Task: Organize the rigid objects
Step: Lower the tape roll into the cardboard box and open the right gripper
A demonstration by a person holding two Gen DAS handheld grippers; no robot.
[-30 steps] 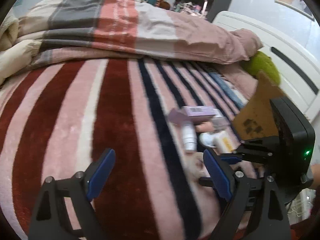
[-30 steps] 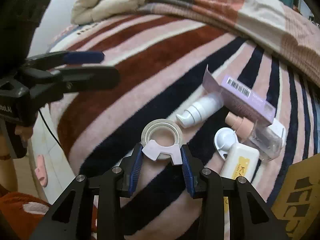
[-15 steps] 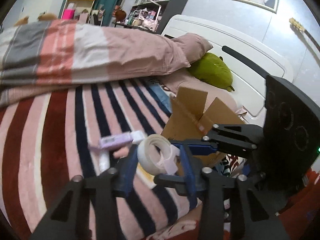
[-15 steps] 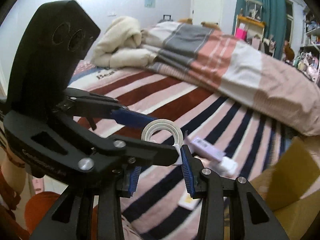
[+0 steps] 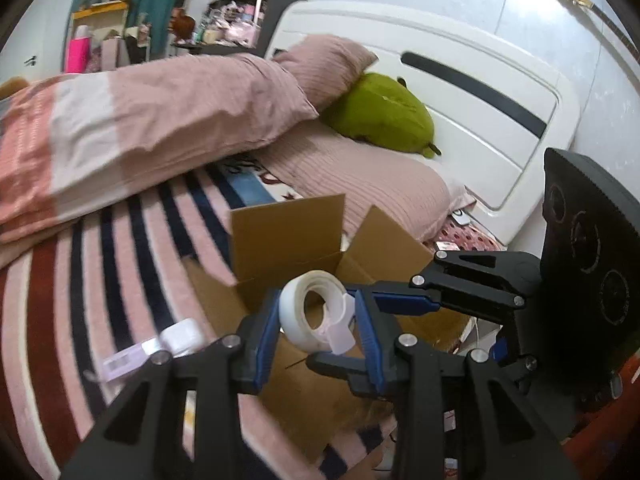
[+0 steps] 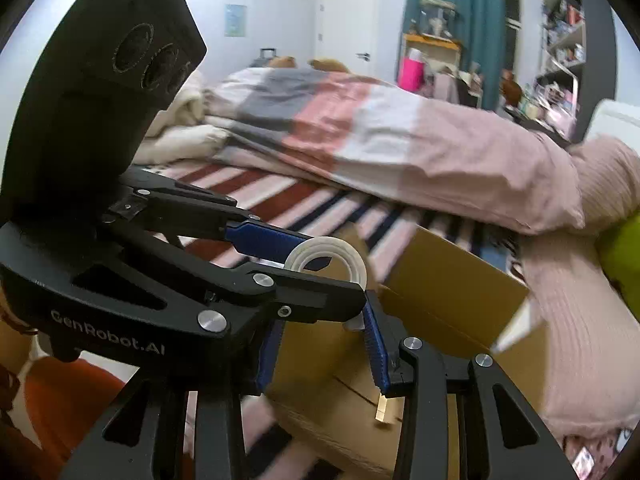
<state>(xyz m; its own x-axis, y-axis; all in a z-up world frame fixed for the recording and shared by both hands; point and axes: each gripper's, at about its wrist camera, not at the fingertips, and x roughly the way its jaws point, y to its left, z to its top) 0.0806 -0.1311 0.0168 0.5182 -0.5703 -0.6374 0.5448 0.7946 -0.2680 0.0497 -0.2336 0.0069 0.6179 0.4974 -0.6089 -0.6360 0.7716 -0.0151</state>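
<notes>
A bed (image 5: 100, 280) with a striped blanket (image 5: 132, 240) fills most of both views, with a pink duvet (image 5: 160, 120) heaped across it and a green plush (image 5: 384, 116) by the white headboard (image 5: 480, 120). An open cardboard box (image 5: 288, 228) sits on the blanket, flaps up. Both grippers meet above the box. The left gripper (image 5: 318, 330) has its fingers (image 5: 266, 332) clenched on a white tape roll (image 5: 316, 316). The right gripper (image 6: 320, 354) also grasps the tape roll (image 6: 332, 260), by its pink dispenser tab. A lilac carton (image 5: 124, 360) and a small white bottle (image 5: 182, 334) lie on the blanket just beside the box.
</notes>
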